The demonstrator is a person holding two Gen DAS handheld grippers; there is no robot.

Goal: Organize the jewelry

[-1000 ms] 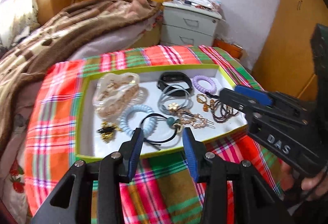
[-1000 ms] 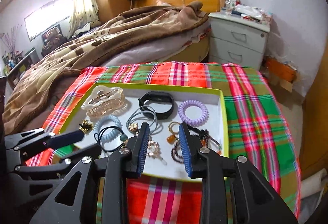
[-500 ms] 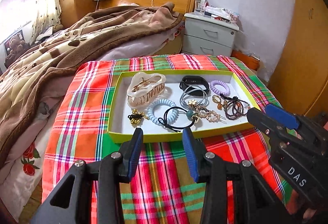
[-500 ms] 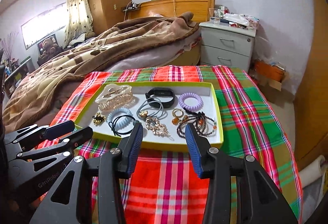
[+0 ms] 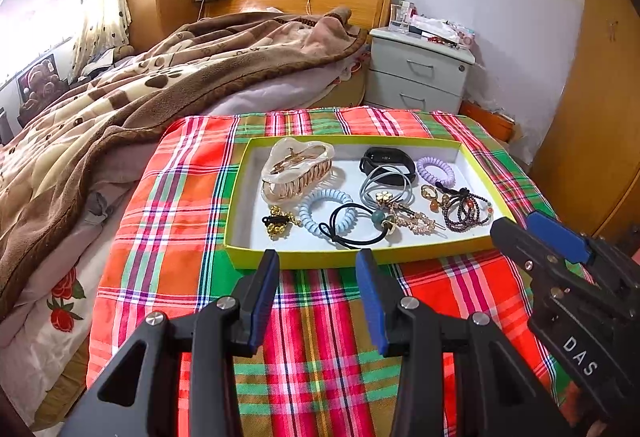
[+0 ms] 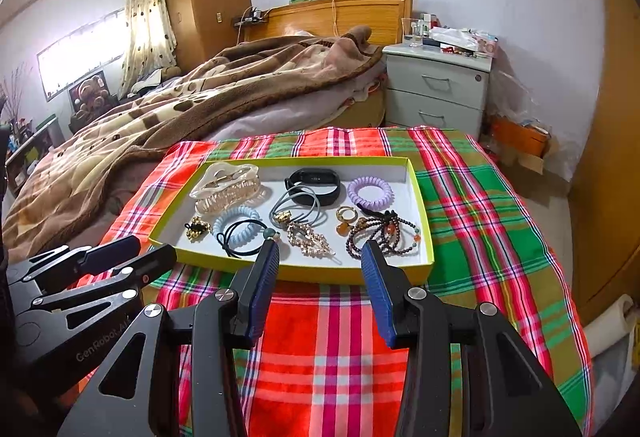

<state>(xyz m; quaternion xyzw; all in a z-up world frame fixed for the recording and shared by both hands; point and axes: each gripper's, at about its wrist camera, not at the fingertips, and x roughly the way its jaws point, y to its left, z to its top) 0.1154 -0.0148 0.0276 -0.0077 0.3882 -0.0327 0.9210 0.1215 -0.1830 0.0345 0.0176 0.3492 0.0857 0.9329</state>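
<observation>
Left gripper point(image 5: 317, 257) and right gripper point(image 6: 320, 249): jaws wide, nothing between them, both short of the tray's near rim. Lime-edged tray point(image 5: 248, 157) sits on plaid-covered desk point(image 5: 168, 197), holding hair claw point(image 5: 296, 167), black band point(image 5: 386, 161), purple coil tie point(image 5: 436, 171), bead bracelets point(image 5: 466, 211). Right gripper body reads "DAS"; left reads "GenRobot.AI".

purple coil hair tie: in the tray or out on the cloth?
In. The purple spiral coil hair tie lies on the white floor of the yellow-green-rimmed tray, far right corner, beside the black wristband.
</observation>
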